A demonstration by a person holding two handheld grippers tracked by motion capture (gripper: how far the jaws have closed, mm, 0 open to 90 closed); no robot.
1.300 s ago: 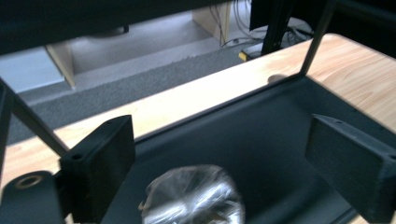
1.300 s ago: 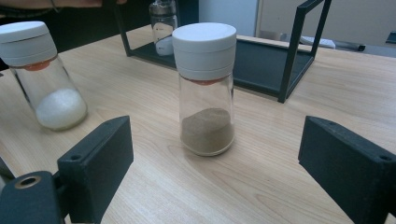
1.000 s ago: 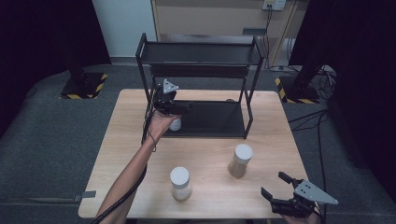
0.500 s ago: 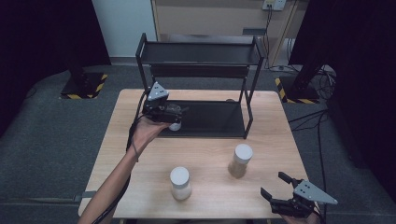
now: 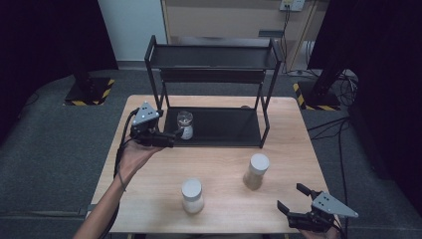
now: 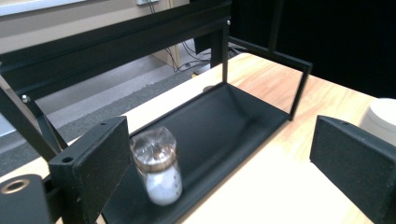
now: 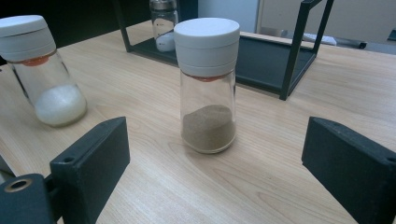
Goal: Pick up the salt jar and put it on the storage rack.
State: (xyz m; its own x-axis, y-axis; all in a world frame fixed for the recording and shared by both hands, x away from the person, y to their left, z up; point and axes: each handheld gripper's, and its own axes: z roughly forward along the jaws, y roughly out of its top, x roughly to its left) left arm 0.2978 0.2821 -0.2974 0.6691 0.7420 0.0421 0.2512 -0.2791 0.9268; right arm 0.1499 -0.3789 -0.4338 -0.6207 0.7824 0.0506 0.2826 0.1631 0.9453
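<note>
Just beside shelf edge (image 5: pixel 214 144): shaker (image 5: pixel 185 124).

A black rack (image 5: pixel 214 74) stands on a pale wood-grain table (image 5: pixel 278 124), the jar (image 7: pixel 207 84) with brown powder and the jar (image 7: pixel 44 70) with white powder have white lids, and yellow-and-black stripes (image 5: pixel 89 94) mark the grey floor (image 5: pixel 45 149).

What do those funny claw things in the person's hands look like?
Each one is black with two flat, blocky jaws and a grey three-cornered plate on top: the left gripper and the right gripper. A black cable trails from the left one. The left forearm wears no sleeve.
</note>
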